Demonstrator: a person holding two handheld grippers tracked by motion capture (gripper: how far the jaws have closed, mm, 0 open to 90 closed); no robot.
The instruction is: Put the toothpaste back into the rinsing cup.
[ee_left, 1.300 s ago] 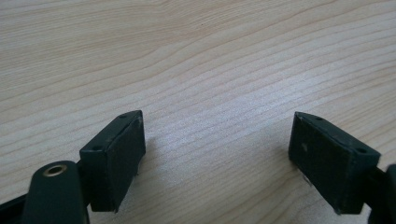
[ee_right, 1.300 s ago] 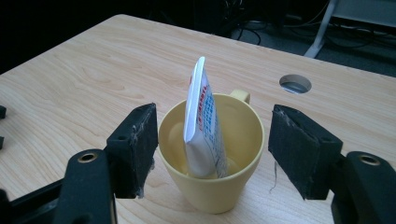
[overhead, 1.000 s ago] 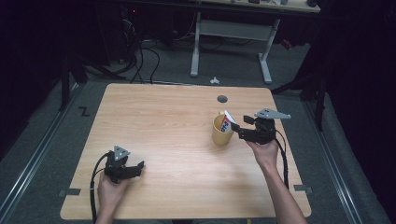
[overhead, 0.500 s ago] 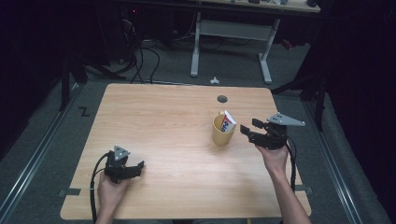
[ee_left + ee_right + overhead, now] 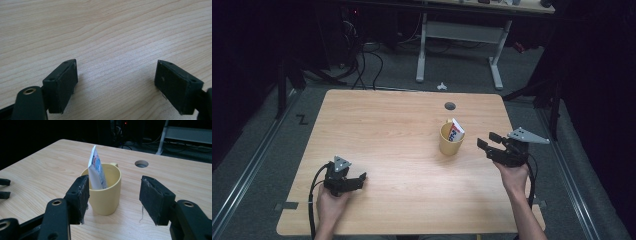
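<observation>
In the yellow mug (image 5: 105, 192), a tube (image 5: 96, 171) bears unreadable red-blue print.

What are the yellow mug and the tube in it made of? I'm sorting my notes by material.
The mug looks like glazed ceramic: thick rim, smooth even yellow, soft sheen; hard plastic can't be ruled out. The tube standing in it looks like soft plastic or laminate: flat crimped top end, glossy white skin with red and blue print.

Bare table (image 5: 392, 130) across the frame's left and centre — right of centre, a yellow mug (image 5: 450, 142) with a tube (image 5: 456, 131) blocks passage.
</observation>
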